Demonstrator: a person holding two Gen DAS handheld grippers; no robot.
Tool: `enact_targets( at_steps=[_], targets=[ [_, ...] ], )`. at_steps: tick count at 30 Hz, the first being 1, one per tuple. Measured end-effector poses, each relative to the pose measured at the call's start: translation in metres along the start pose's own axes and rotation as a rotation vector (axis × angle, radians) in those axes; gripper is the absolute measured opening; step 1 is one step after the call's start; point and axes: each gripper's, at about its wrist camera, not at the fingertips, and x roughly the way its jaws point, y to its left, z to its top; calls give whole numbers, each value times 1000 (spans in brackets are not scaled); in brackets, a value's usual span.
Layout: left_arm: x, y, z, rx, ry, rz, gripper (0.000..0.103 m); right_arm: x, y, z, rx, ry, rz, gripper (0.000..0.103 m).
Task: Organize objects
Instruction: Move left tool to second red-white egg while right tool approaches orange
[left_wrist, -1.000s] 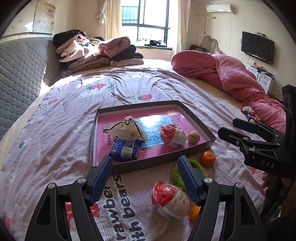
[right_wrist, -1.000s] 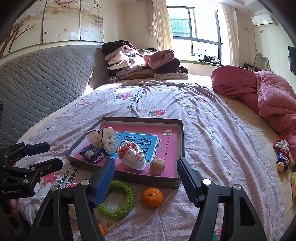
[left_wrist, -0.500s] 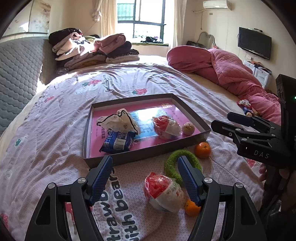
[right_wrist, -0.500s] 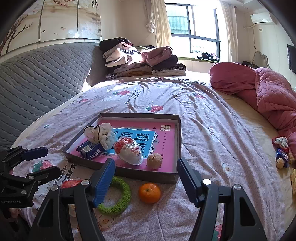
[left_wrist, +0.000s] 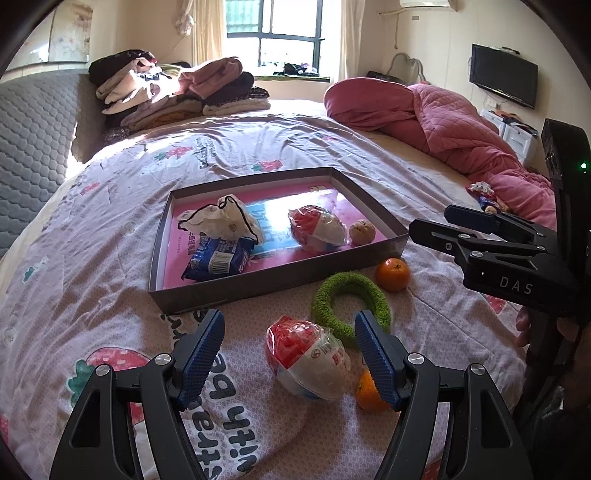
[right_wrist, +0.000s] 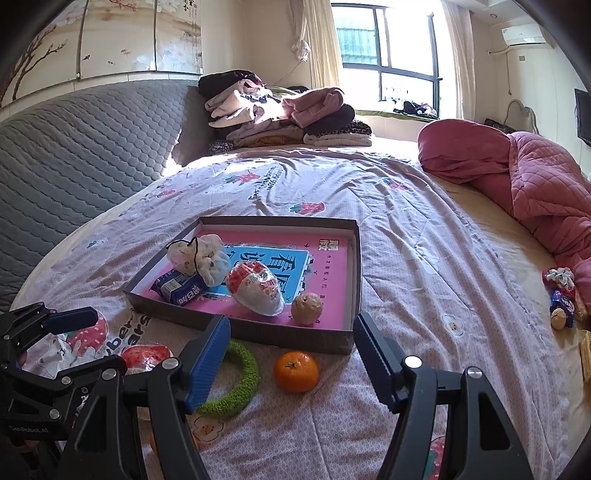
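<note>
Both fisheye views ride low over the bed (left_wrist: 110, 229), angled down and facing the window wall in the upper frame. The left view sits nearer the bedding; both share the tray (left_wrist: 266, 286) (right_wrist: 243, 330) at frame centre, and each catches the other gripper at its edge.

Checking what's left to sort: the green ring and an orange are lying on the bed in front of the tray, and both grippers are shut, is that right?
Not quite. The left wrist view shows the left gripper open, and the right wrist view shows the right gripper open too, both empty. The green ring and orange do lie before the tray.
</note>
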Motion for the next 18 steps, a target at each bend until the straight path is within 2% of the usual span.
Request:
enact_targets(
  at_steps=[18],
  targets=[
    [16,-9,-12,15,55,-20,74,15,-4,-11,4,58,-11,69]
  ],
)
